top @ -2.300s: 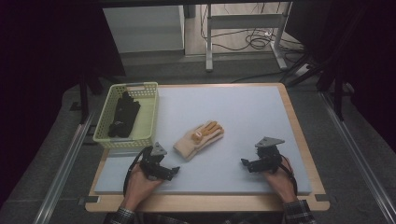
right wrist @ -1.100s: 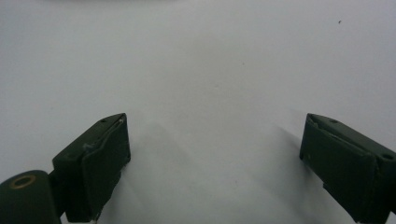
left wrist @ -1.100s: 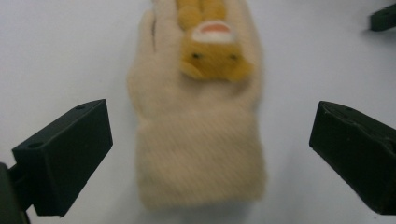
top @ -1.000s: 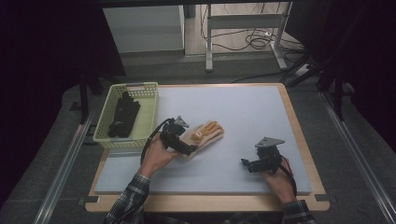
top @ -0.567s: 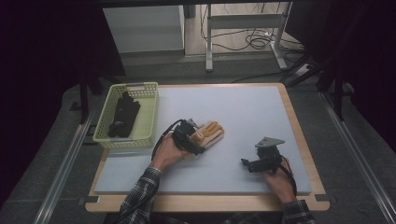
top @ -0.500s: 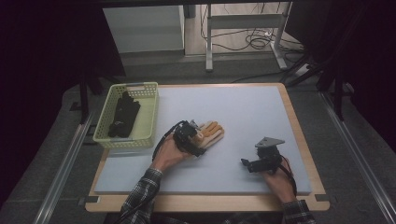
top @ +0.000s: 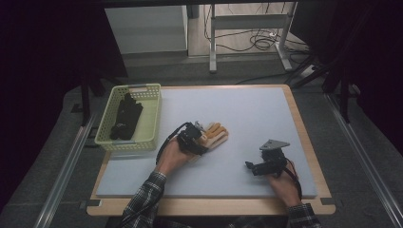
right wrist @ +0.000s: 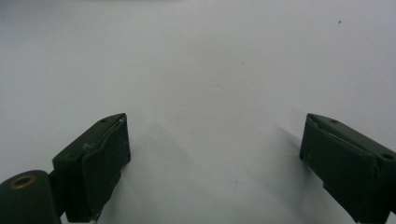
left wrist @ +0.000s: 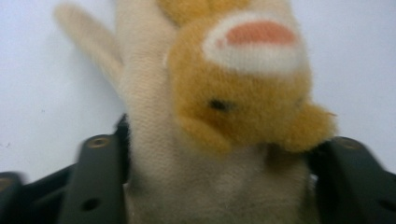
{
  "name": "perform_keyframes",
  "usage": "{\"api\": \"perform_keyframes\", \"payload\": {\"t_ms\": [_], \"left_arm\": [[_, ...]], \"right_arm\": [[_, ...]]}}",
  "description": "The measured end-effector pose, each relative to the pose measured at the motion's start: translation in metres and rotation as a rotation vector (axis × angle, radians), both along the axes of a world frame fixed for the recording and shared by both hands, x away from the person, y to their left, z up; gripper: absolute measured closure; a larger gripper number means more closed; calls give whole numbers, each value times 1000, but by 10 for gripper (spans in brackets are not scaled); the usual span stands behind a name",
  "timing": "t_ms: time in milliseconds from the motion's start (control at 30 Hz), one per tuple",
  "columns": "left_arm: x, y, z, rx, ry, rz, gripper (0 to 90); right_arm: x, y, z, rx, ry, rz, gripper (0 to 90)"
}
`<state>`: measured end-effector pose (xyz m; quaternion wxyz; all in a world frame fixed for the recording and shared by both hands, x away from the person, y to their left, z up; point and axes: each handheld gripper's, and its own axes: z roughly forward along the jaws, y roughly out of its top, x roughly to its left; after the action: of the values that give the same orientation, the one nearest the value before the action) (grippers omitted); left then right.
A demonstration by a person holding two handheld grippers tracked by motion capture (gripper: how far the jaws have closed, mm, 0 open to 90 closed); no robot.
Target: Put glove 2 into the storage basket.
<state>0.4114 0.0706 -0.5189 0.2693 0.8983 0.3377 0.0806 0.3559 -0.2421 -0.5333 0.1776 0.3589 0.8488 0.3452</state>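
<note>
Mid-mat, glove [top: 215, 135] in left hand-held gripper [top: 196, 140]

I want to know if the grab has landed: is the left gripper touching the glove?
Touching. In the left gripper view the left gripper, whose jaws have just been closing, has both jaws pressed against the sides of the glove.

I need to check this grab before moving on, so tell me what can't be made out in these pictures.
- Cream and orange knitted glove, high view: its cuff end is covered by the left gripper and hand.
- Same glove, left gripper view: blurred, and cut off at the top and bottom edges.
- Dark item in the pale green plastic basket, high view: too small and dim to identify.
</note>
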Motion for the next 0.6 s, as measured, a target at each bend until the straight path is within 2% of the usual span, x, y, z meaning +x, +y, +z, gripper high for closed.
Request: {"api": "perform_keyframes", "payload": {"t_ms": [67,200,333,433,600], "left_arm": [[-2,-2,1,6,2,12,496],[-4,-4,3,22,-6,26,568],[-2,-1,8,4,-6,53,576],[-1,4,17,-2,-24,84,574],[3,13,42,-12,-59,133,568]], "right_arm": [[0,0,0,0,0,0,83],[0,0,0,0,0,0,82],[0,0,0,0,0,0,82],[0,0,0,0,0,-1,82],[0,0,0,0,0,0,83]]}}
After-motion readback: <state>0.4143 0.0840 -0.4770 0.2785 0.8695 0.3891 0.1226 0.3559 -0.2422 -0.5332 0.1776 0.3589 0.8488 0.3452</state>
